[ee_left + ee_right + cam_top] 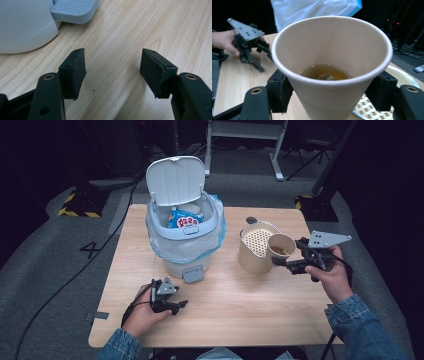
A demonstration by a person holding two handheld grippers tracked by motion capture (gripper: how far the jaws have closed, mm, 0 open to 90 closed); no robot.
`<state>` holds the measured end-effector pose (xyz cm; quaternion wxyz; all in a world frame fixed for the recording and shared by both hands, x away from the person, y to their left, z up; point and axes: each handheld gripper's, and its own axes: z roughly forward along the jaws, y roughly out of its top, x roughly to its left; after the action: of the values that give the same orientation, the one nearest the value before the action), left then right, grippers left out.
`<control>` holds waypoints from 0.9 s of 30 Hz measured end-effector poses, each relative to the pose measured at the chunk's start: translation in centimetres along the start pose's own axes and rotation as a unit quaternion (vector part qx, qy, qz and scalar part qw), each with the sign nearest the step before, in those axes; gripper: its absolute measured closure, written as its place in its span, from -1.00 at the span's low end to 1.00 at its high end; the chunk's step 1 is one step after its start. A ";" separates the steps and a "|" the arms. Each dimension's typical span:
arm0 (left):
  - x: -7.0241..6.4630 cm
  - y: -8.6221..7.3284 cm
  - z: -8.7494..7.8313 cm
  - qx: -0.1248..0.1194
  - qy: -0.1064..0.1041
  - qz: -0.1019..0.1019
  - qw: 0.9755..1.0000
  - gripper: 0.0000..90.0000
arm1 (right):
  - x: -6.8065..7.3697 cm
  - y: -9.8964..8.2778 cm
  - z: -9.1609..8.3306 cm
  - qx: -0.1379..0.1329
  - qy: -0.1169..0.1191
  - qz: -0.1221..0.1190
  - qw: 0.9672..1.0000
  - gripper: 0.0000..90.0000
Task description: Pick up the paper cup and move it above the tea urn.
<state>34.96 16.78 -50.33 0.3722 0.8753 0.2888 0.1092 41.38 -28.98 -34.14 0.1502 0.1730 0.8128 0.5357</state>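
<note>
Left hand-held gripper [176,306] rested near-left on the worktop [235,315], jaws wide, nothing between them. Right: tan paper cup [280,249], amber liquid inside, clamped in the right hand-held gripper [281,261] above a perforated canister [254,251].

the light wooden table [235,305] is seen from above and in front; each gripper view is set close along its own black jaws, the same tabletop being shared.
</note>
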 end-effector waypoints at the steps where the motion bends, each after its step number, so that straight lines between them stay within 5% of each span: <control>1: 0.0 0.0 0.0 0.001 0.001 0.001 1.000 -0.17 | -0.6 0.4 -0.1 -0.004 -0.004 0.001 1.000 -0.31; 27: -0.2 0.0 0.0 0.000 0.008 -0.003 1.000 -0.17 | -7.4 3.6 0.6 0.019 -0.060 -0.037 0.997 -0.30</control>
<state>34.78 16.73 -50.33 0.3702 0.8736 0.2941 0.1148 48.67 -30.45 -30.57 0.2149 0.1772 0.8180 0.5033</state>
